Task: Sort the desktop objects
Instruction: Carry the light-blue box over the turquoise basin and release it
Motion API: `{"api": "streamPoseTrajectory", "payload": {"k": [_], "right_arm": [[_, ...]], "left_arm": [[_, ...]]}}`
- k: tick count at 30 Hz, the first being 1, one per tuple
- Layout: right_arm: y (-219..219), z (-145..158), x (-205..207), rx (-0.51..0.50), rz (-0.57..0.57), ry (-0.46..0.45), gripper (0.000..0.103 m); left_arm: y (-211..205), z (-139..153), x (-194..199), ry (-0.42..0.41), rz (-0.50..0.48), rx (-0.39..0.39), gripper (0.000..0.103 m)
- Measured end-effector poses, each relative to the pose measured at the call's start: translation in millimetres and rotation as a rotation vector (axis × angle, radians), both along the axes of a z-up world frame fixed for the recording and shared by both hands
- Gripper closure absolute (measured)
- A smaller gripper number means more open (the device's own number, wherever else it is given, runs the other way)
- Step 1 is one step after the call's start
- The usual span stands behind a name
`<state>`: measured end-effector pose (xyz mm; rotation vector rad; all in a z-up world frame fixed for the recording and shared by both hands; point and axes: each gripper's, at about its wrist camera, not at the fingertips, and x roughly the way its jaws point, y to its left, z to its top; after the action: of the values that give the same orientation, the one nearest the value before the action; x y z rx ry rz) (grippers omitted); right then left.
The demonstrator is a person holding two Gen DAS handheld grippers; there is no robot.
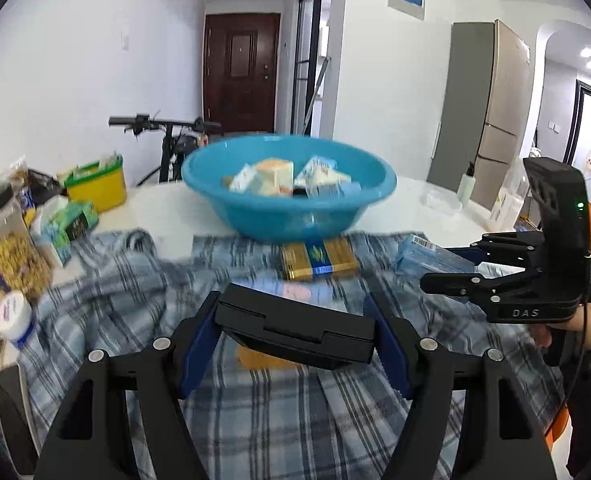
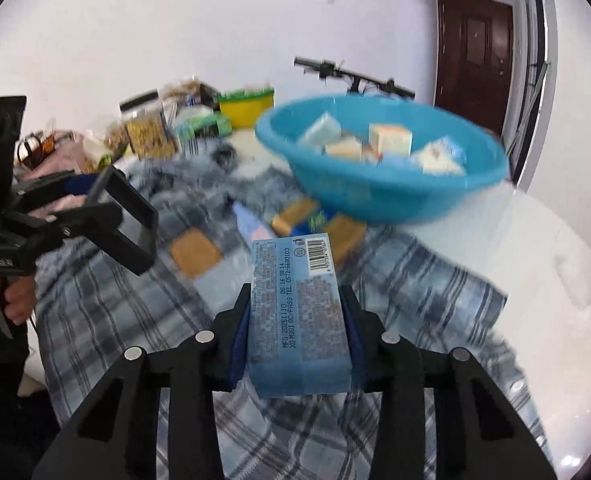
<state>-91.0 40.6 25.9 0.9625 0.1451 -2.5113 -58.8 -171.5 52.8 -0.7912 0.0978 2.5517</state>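
Two items are in hand. Black box (image 1: 295, 334): clamped between the blue pads of the left tool (image 1: 295, 344), held clear above the checked cloth (image 1: 255, 420). Pale blue packet (image 2: 299, 320), printed with a barcode and date code: clenched at its sides by the right tool (image 2: 297, 332), also held clear above the cloth.

Blue basin (image 1: 291, 216): stands on the white bench (image 1: 163, 208) at the far edge of the cloth and holds several small cartons, mostly white and blue; detail blurred.

Loose on the cloth: a gold and blue box (image 1: 319, 258) just before the basin, a tan square item (image 2: 195, 254) nearer the tools, and a small blue and pink item, too blurred to identify.

Far left of the bench: a yellow tub (image 1: 97, 188), a green and white carton (image 1: 69, 226), a clear jar of dry goods (image 1: 9, 248) and a white-lidded pot (image 1: 15, 314).

A person's hand (image 2: 17, 300) grips the left tool's handle.
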Motion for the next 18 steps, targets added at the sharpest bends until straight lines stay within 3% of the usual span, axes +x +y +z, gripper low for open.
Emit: {"api": "streamPoseTrajectory", "payload": {"k": [11, 18], "right_arm": [[-2.8, 62.9, -49.3, -0.086, -0.1, 0.114, 0.064], [1.5, 77.9, -95.6, -0.106, -0.17, 0.138, 0.064]], "left_arm": [[11.7, 53.6, -53.4, 0.072, 0.01, 0.017, 0.03], [30.6, 77.8, -97.2, 0.104, 0.016, 0.01, 0.03]]}}
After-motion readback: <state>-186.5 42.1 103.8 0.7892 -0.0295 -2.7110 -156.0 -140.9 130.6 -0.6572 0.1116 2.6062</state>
